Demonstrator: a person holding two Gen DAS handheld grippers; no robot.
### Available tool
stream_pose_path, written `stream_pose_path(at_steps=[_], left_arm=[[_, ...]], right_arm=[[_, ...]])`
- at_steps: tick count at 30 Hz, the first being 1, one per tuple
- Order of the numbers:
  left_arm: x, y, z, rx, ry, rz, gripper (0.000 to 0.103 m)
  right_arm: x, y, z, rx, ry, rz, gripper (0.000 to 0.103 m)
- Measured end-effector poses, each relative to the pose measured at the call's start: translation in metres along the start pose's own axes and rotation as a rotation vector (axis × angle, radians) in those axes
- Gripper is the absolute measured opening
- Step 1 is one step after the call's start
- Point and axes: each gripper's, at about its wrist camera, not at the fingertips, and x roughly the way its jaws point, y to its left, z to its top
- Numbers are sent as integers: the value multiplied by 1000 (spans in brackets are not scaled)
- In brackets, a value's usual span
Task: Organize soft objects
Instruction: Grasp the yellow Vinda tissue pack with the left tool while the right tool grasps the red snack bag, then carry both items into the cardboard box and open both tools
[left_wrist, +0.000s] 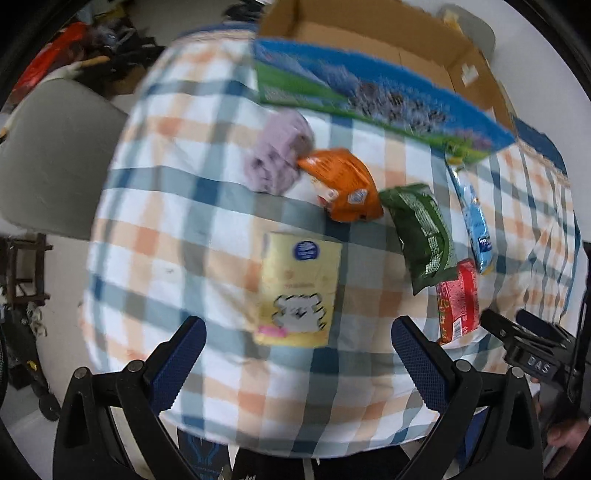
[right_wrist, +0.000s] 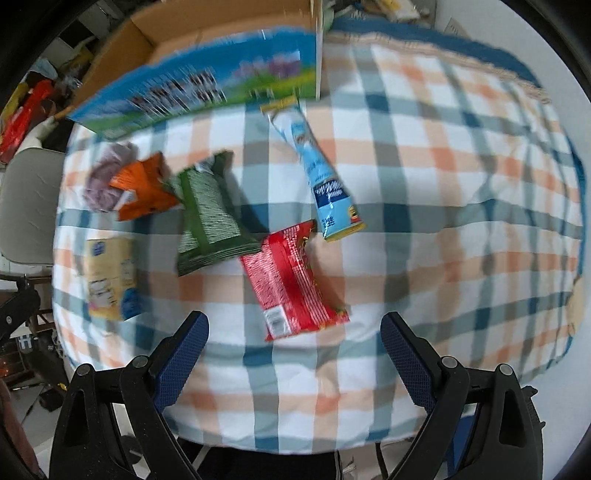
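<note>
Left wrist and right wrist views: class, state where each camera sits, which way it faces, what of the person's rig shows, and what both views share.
Left wrist: rides the left tool, looking forward and down at the yellow pack; both open fingers show, plus the right tool.
Right wrist: rides the right tool, facing the red packet; its open fingers show.
Shared: checked cloth, cardboard box, green packet, orange packet.
</note>
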Motion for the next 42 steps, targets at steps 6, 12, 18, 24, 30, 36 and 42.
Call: stream_pose_path(at_steps=[6,12,18,24,30,36,42], left_arm=[[53,-7,17,29,78,7,103],[88,-16,34,53,137,41,103],[110,-22,48,63,159,69,103],[128,-30,44,59,161,86,83],[128,-32,27,50,129,120,62],[121,-41,15,38,126,131,61],[114,-46,4,37,125,128,61]], right_arm=[[65,0,11,-5,85,2,96],[112,8,19,-25,150,-3,96],[149,23,27,-29,181,-10,95],[188,36,29,-8,191,-20,92],[197,28,30,0,207,-36,81],[210,34,25,-13,218,-51,62],[227,43,10,-10,229,-51,56]])
